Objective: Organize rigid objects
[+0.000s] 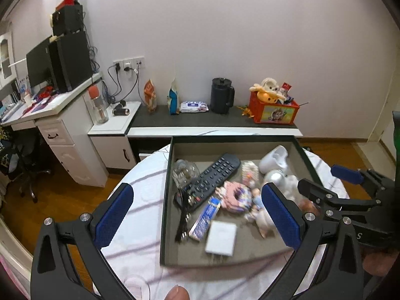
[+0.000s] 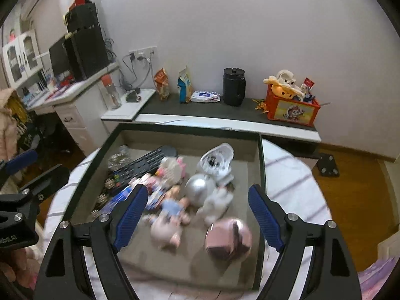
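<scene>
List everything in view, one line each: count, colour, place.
tray: 1, dark rim, grey inside, on the round table
table: 1, white striped cloth, under the tray
remote: 1, black, tray's far left
charger: 1, white, tray's near side
tube: 1, blue and white, beside the charger
doll: 1, blue dress, tray's middle
ball: 1, silver, behind the doll
pink box: 1, tray's near right
kettle: 1, black, on the wall shelf
toy crate: 1, red, shelf's right end
left gripper: black, blue pads, open, empty
right gripper: same, open, empty
</scene>
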### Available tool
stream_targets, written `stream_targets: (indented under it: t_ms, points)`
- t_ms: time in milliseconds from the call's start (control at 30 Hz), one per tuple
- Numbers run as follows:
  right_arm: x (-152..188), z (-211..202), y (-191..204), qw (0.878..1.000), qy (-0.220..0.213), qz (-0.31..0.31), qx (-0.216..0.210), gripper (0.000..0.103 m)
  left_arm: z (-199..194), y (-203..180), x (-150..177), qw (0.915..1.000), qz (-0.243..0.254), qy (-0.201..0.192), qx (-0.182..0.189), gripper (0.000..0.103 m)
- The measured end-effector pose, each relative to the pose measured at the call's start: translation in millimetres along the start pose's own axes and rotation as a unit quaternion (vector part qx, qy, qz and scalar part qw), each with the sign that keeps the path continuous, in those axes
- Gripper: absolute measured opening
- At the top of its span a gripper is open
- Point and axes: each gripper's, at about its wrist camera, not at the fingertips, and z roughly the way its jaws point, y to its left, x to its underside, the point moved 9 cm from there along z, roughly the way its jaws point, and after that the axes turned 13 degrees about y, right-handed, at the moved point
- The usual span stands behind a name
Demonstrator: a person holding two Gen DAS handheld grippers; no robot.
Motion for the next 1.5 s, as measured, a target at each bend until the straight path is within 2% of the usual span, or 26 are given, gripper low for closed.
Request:
stream_targets:
  t_ms: [400, 733, 1100, 1500]
  points:
    - [89.2, -81.5, 4.4, 0.999, -0.028, 0.036, -0.021, 0.084, -74.4, -17.3, 66.4, 0.9998, -0.007, -0.015, 0.015, 0.103]
    - [148.4, -138.5, 9.5, 0.998, -0.045, 0.037, -0.014, 0.084, -123.3, -24.9, 123.9, 0.9997, -0.01, -0.021, 0.004, 0.103]
    - [182.4, -172.4, 33.5, 0.998, -0.061, 0.016, -0.015, 0.084, -161.6, -18.2, 166.5, 0.9993, -0.018, -0.027, -0.015, 0.103]
    - [195.1, -190.2, 48.2, 0.997, -0.073, 0.003, -0.018, 0.084, -190.2, -6.2, 180.8, 0.9982, -0.029, -0.045, -0.028, 0.103]
